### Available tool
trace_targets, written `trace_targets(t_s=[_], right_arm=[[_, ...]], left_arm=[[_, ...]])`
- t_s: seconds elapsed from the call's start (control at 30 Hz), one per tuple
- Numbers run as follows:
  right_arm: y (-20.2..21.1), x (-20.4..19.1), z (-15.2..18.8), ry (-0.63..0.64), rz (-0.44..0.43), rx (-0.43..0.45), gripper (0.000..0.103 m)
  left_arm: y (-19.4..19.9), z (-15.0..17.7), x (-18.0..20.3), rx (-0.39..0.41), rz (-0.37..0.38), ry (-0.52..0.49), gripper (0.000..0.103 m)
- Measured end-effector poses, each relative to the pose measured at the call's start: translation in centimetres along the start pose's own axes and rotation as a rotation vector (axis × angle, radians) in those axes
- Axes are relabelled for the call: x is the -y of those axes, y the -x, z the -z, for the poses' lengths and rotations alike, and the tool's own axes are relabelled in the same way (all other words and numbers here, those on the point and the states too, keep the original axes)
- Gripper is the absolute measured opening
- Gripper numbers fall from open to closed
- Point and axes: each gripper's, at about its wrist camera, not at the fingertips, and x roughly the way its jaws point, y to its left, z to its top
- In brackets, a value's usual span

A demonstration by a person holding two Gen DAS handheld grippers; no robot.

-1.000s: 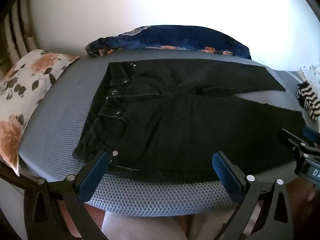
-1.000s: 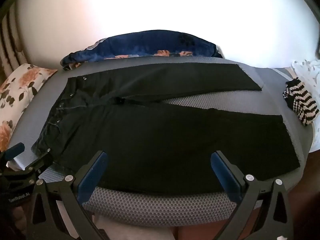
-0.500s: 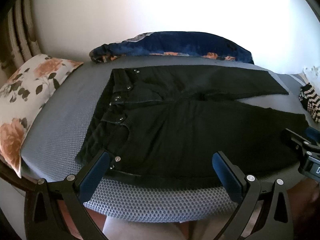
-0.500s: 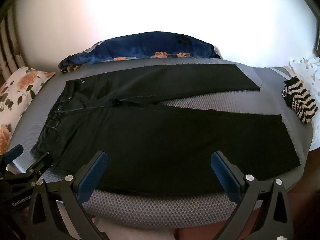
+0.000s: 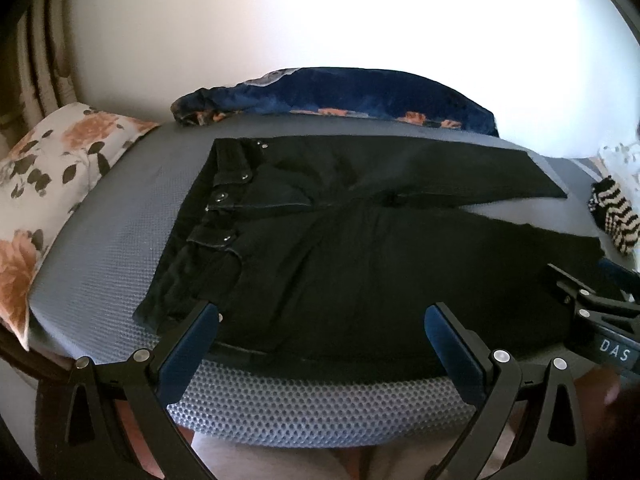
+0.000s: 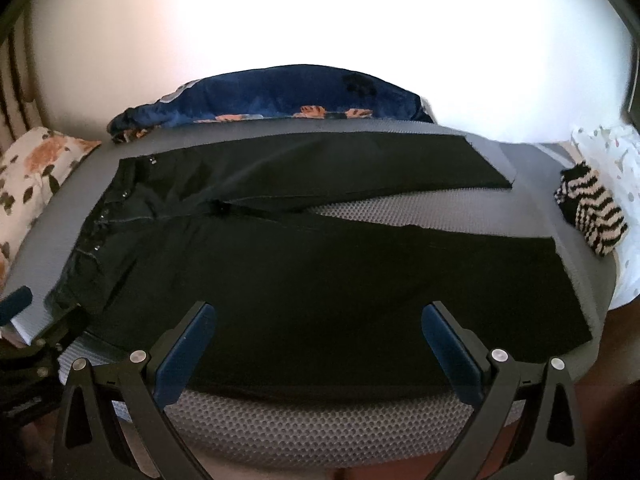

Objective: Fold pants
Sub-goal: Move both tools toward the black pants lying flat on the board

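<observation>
Two claws, both wide, nothing held
Left claw [image 5: 320,332] and right claw [image 6: 318,330] sit by flat black pants [image 5: 360,248]; right claw's side reads "DAS"

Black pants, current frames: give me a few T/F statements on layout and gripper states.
1. The black pants lie spread flat with the two legs apart. True.
2. The left gripper is shut on the waistband. False: it is open and holds nothing.
3. The waistband sits on the side toward the floral pillow. True.
4. The striped sock lies on top of a pant leg. False: it lies beside the pants, past the leg ends.
5. The right gripper is open, near the front edge of the grey mattress. True.
6. The dark blue blanket covers the pants. False: it is bunched behind them, by the wall.
</observation>
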Motion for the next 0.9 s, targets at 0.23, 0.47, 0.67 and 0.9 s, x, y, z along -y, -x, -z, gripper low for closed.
trace_targets(t_s=[0.23, 0.47, 0.67, 0.9], right_arm=[[0.2, 0.3, 0.3, 0.012, -0.023, 0.015, 0.103], [-0.2, 0.5, 0.5, 0.010, -0.039, 0.008, 0.103], [0.1, 0.7, 0.8, 0.014, -0.044, 0.010, 0.103], [0.3, 0.9, 0.6, -0.005, -0.049, 0.016, 0.103]], left_arm=[[-0.5, 0.4, 0.5, -0.011, -0.008, -0.021, 0.102], [-0.3, 0.7, 0.4, -0.014, -0.046, -0.021, 0.102], [0.0, 0.9, 0.1, -0.008, -0.069, 0.008, 0.102], [0.1, 0.8, 0.3, -0.003, -0.082, -0.005, 0.102]])
